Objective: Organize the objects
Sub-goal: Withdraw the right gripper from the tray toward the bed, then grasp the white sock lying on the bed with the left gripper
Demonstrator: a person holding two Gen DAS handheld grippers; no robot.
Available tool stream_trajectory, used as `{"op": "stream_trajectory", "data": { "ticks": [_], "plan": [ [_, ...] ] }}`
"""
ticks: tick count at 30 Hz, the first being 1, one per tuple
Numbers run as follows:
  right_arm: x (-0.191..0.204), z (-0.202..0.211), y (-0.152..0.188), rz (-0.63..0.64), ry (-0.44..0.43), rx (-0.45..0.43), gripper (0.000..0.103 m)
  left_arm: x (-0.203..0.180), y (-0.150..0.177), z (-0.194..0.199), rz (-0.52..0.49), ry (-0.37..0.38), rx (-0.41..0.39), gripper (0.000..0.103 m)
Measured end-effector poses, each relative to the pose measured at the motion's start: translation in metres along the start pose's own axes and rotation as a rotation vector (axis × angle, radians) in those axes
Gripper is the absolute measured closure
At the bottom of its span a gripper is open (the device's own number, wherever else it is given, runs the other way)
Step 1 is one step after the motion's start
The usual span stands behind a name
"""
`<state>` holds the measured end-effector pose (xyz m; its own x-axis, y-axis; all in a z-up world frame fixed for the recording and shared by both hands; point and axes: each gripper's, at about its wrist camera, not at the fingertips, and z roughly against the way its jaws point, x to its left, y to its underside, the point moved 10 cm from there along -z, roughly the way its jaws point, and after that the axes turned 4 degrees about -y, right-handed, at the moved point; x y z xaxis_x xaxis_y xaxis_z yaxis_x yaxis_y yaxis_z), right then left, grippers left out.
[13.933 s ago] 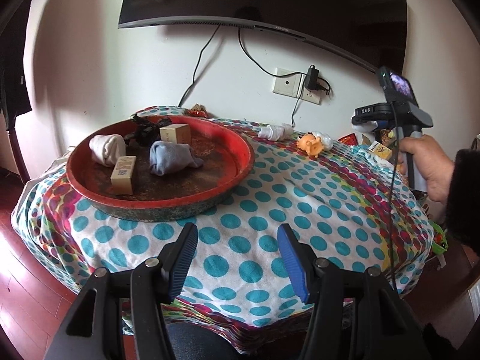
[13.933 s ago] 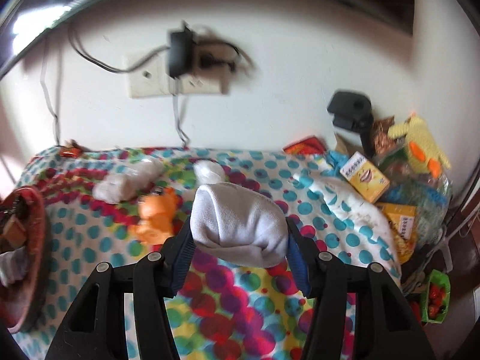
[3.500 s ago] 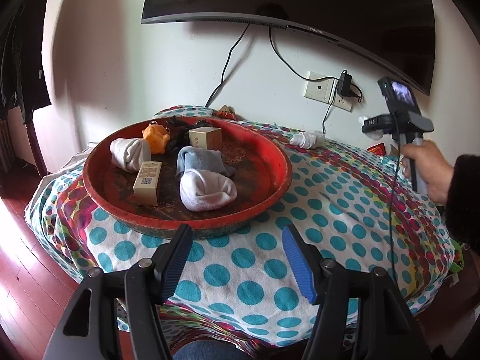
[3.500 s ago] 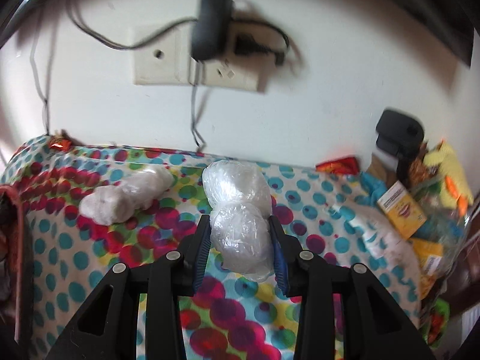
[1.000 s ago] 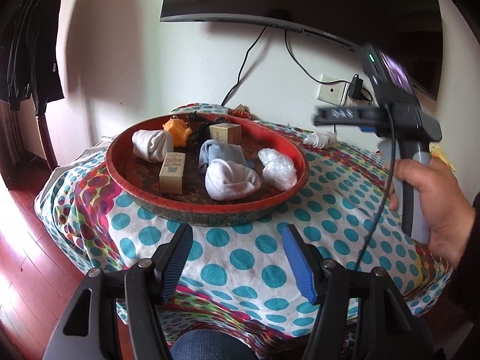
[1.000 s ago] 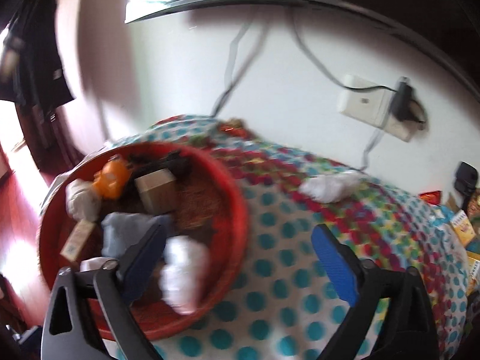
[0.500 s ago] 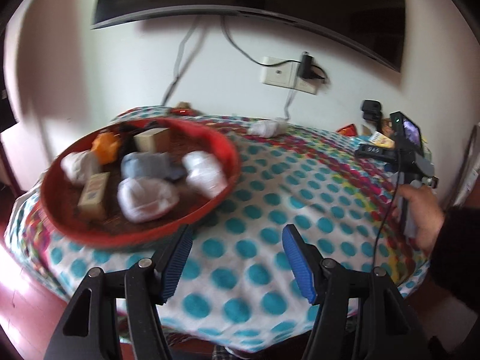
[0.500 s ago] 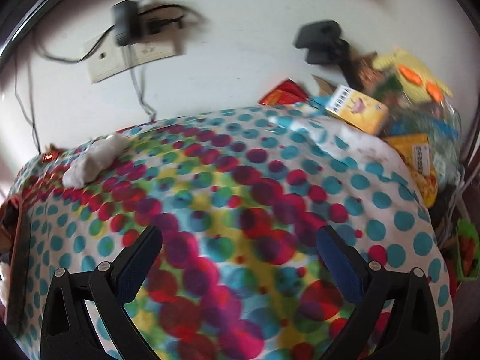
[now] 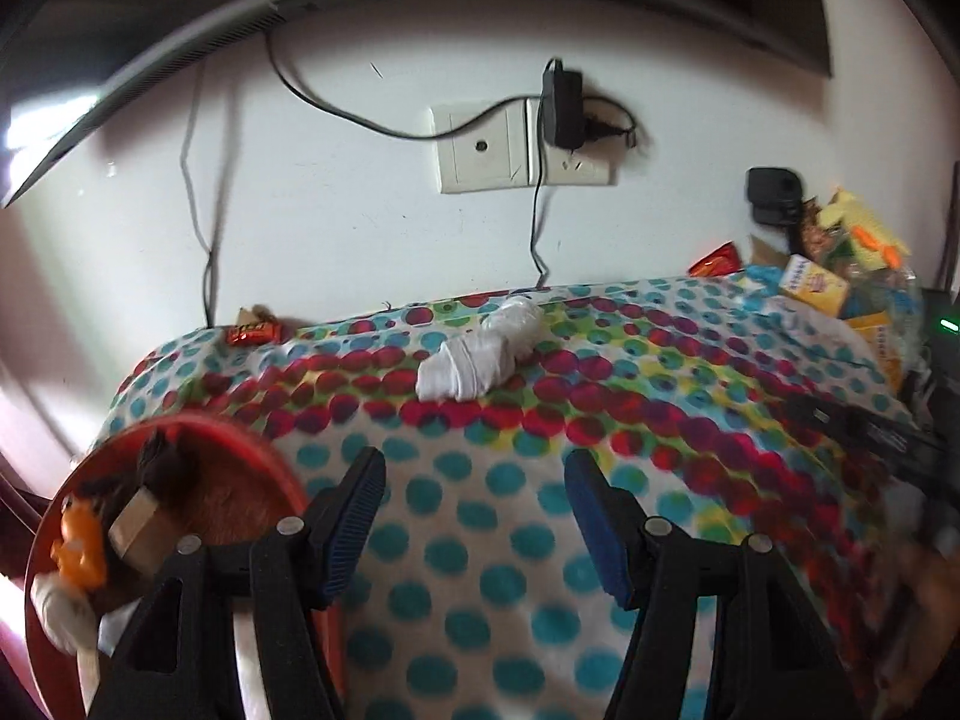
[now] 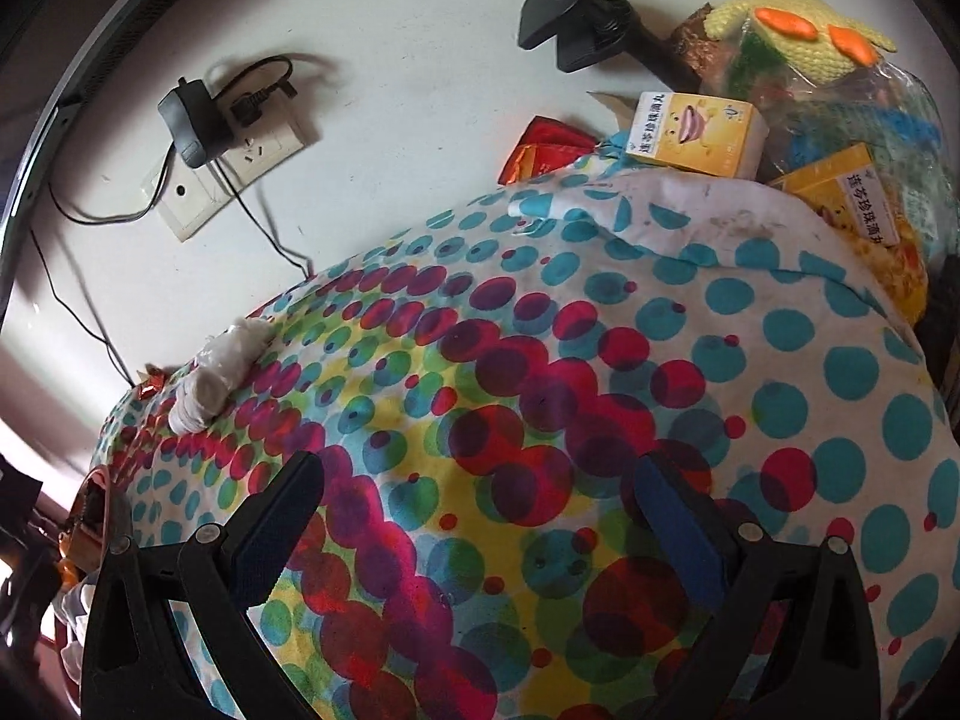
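A white rolled bundle wrapped in clear plastic (image 9: 480, 357) lies on the dotted tablecloth (image 9: 492, 516) near the wall; the right wrist view shows this bundle (image 10: 219, 372) at far left. My left gripper (image 9: 471, 480) is open and empty, hovering above the cloth some way short of the bundle. The red tray (image 9: 264, 465) sits at lower left, holding an orange toy (image 9: 81, 540), a wooden block (image 9: 138, 525) and a white sock roll (image 9: 60, 612). My right gripper (image 10: 477, 495) is open and empty over the bare cloth.
A wall socket with a black charger (image 9: 561, 102) and hanging cables is behind the table. Yellow boxes (image 10: 696, 132), snack packets and a knitted toy (image 10: 798, 30) crowd the far right corner. A small red wrapper (image 9: 252, 333) lies by the wall. The other handheld gripper's body (image 9: 864, 426) shows at right.
My left gripper swung right, so the tray slid to the lower left and the wrapped bundle came to the centre. The right gripper's view rolled, tilting the table; both stay open.
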<state>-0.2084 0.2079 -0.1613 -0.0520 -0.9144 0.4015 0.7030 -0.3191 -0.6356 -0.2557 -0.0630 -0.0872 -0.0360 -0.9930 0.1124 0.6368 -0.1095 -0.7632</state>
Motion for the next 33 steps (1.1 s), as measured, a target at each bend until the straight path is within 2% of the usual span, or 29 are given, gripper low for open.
{"op": "stream_trajectory", "data": {
  "ticks": [3, 7, 9, 10, 12, 15, 17, 18, 19, 21, 22, 28, 33],
  "plan": [
    [-0.002, 0.004, -0.002, -0.019, -0.010, -0.022, 0.000, -0.001, -0.017, -0.046, 0.028, -0.018, 0.052, 0.039],
    [-0.003, 0.005, -0.003, -0.034, -0.027, -0.031, 0.000, -0.003, -0.025, -0.100, 0.051, -0.016, 0.138, 0.039],
    [0.000, 0.006, -0.004, -0.027, -0.038, -0.038, 0.000, 0.001, -0.026, -0.123, 0.074, -0.045, 0.176, 0.039],
    [0.001, 0.006, -0.005, -0.025, -0.041, -0.042, 0.000, 0.003, -0.024, -0.132, 0.081, -0.062, 0.194, 0.039],
    [0.002, 0.004, -0.005, -0.024, -0.042, -0.038, 0.000, 0.004, -0.023, -0.147, 0.114, -0.032, 0.212, 0.039],
    [0.005, 0.002, -0.005, -0.019, -0.046, -0.028, 0.000, 0.007, -0.021, -0.162, 0.088, -0.066, 0.241, 0.039],
    [0.006, 0.002, -0.005, -0.014, -0.051, -0.030, 0.000, 0.007, -0.023, -0.164, 0.078, -0.063, 0.234, 0.039],
    [0.006, 0.002, -0.005, -0.013, -0.050, -0.031, 0.000, 0.008, -0.022, -0.163, 0.076, -0.064, 0.236, 0.042],
    [0.006, 0.002, -0.004, -0.012, -0.050, -0.031, 0.000, 0.009, -0.022, -0.161, 0.075, -0.069, 0.232, 0.058],
    [0.006, 0.003, -0.004, -0.012, -0.055, -0.031, 0.000, 0.008, -0.023, -0.154, 0.075, -0.052, 0.218, 0.063],
    [0.006, 0.002, -0.004, -0.015, -0.049, -0.031, 0.000, 0.007, -0.023, -0.148, 0.076, -0.036, 0.209, 0.064],
    [0.007, 0.002, -0.004, -0.014, -0.049, -0.027, 0.000, 0.000, -0.025, -0.102, 0.045, -0.047, 0.139, 0.064],
    [0.007, 0.001, -0.003, -0.018, -0.047, -0.021, 0.000, -0.002, -0.037, -0.055, 0.065, -0.055, 0.102, 0.064]
  ]
}}
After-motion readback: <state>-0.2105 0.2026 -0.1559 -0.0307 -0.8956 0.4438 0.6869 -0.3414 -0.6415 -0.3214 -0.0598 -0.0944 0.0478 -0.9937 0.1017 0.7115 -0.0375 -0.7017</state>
